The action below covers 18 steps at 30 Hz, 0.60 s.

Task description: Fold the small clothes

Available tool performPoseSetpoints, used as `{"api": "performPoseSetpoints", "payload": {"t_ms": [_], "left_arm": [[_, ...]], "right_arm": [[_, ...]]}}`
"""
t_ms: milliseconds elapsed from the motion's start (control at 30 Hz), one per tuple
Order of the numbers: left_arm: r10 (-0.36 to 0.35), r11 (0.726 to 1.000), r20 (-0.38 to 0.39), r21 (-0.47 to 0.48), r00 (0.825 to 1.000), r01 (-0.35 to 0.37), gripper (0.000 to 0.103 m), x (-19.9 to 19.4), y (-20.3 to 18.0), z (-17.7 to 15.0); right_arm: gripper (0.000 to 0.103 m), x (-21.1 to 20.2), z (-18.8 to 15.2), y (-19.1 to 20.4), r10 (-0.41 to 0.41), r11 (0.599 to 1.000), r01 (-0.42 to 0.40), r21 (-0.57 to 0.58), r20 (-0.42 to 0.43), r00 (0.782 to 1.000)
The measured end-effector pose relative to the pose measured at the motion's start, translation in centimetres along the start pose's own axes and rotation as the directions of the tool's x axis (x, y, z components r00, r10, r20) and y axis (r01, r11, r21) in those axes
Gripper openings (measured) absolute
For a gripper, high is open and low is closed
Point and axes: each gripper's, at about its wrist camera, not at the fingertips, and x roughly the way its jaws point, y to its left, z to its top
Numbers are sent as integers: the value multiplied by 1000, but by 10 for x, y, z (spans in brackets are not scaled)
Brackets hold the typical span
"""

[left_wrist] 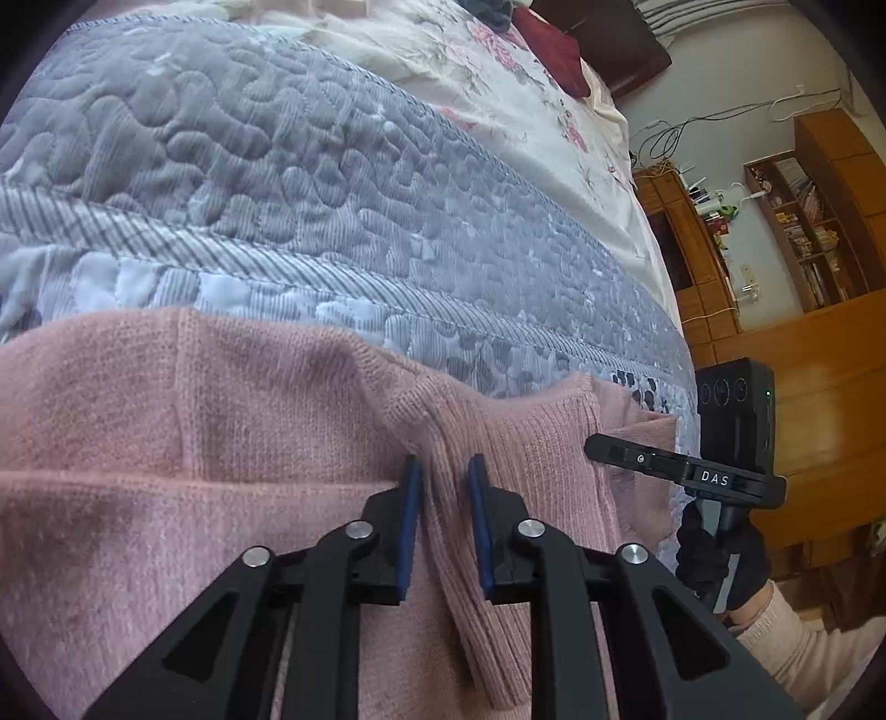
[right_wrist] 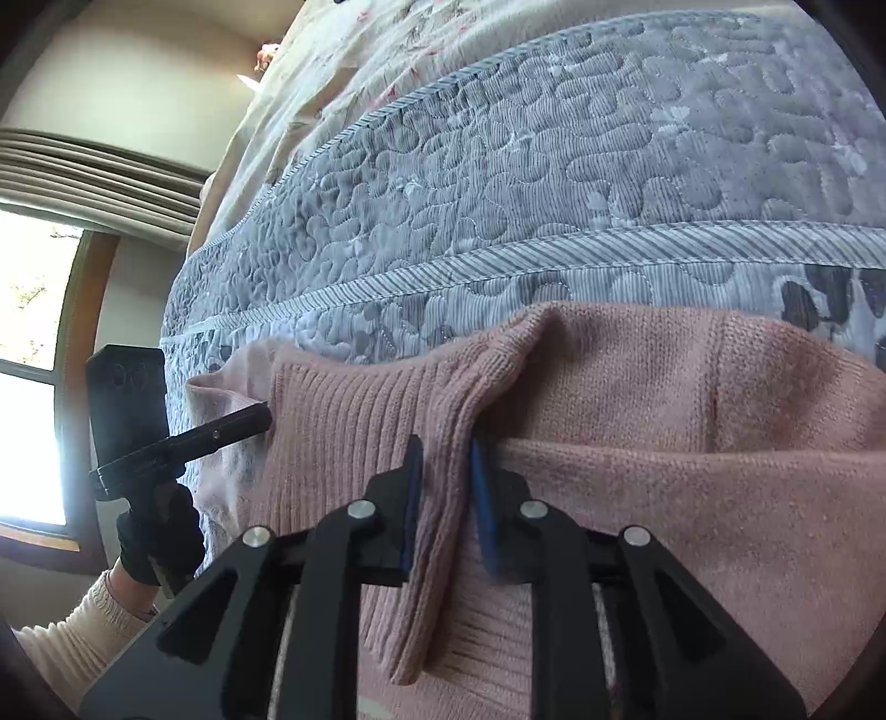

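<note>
Both grippers pinch the pink sweater's [left_wrist: 277, 443] ribbed edge; quilt [left_wrist: 277, 166] beyond.

Upper half of both views: grey quilted bedspread [left_wrist: 288, 166] with striped piping, over a cream floral sheet [left_wrist: 498, 72]. Top of the left wrist view — dark red pillow [left_wrist: 551, 50] against a dark wooden headboard [left_wrist: 626, 50]. Right edge: wooden shelving [left_wrist: 814, 221] full of books, pale wall [left_wrist: 720, 72] with trailing cables. Left edge of the right wrist view — bright wood-framed window [right_wrist: 33, 360] under pleated curtain [right_wrist: 94, 171].

R claw [right_wrist: 446, 471] w/ pink sweater [right_wrist: 637, 498] fold between pads.
</note>
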Motion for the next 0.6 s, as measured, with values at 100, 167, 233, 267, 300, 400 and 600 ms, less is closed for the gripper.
{"api": "performPoseSetpoints", "payload": {"t_ms": [100,167,233,267,300,400,600], "left_arm": [[36,999,-15,33,999,-36,54,-12,-17,-18],[100,994,-53,46,994,-98,56,-10,-25,-32],[135,991,-88,35,987,-132,56,-6,-26,-43],[131,991,-91,26,987,-129,56,-4,-25,-48],[128,992,-83,20,988,-127,56,-4,-25,-51],[111,994,-66,5,992,-111,48,-1,-29,-53],[160,987,-95,14,983,-159,23,14,-21,-57]], "right_arm": [[29,-21,-20,14,-4,1000,4,-9,4,1000],[31,-25,-36,19,-9,1000,9,-3,-31,999],[33,-18,-50,18,-18,1000,19,7,-74,997],[33,-15,-57,17,-27,1000,28,10,-92,995],[33,-11,-61,15,-21,1000,23,16,-103,994],[23,-10,-65,12,12,999,-8,46,-98,995],[5,-19,-67,12,-82,997,83,7,-91,992]]}}
